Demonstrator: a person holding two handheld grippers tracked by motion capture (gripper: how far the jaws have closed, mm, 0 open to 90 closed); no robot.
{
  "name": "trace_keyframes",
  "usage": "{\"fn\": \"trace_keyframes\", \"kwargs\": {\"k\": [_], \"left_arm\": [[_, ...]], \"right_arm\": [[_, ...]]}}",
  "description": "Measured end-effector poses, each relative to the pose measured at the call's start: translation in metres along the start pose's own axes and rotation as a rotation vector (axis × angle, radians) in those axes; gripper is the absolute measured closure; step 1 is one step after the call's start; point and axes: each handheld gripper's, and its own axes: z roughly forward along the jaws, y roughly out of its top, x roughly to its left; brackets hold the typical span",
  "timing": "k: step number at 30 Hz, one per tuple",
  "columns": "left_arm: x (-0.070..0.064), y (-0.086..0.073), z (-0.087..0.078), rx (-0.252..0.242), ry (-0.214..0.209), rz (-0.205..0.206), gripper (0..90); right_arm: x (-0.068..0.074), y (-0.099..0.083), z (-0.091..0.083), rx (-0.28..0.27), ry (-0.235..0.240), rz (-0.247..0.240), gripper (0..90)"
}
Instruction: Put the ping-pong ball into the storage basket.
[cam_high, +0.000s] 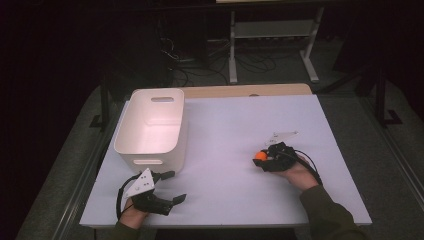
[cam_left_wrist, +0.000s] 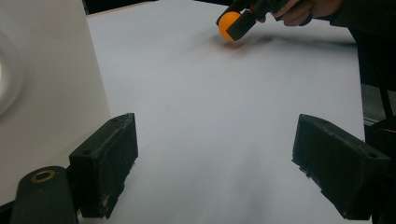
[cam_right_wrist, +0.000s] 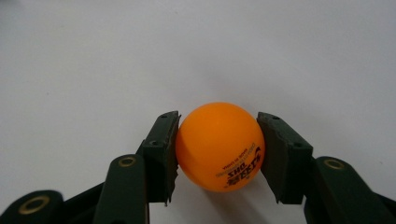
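Squarely between right gripper (cam_right_wrist: 218, 154) jaws: glossy orange ball (cam_right_wrist: 219, 145), seemingly DHS-printed; left gripper (cam_left_wrist: 215, 163) wide

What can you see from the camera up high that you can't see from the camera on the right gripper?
The high view alone shows the white bin, the left gripper with its jaws spread apart, both of the person's hands, and the whole white table.

The right gripper view alone shows the black print on the orange ball and both pads pressed against its sides.

Both show that ball held in the right gripper, with the white tabletop behind it.
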Motion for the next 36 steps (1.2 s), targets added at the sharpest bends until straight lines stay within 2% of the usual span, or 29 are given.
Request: {"fn": "trace_keyframes", "kwargs": {"k": [16,36], "left_arm": [[0.000,0.000,0.000,0.000,0.000,0.000,14.0],[0.000,0.000,0.000,0.000,-0.001,0.001,14.0]], "right_arm": [[0.011,0.006,0.002,-0.012,0.031,-0.025,49.3],[0.021,0.011,0.006,-0.002,0.077,-0.036,49.6]]}}
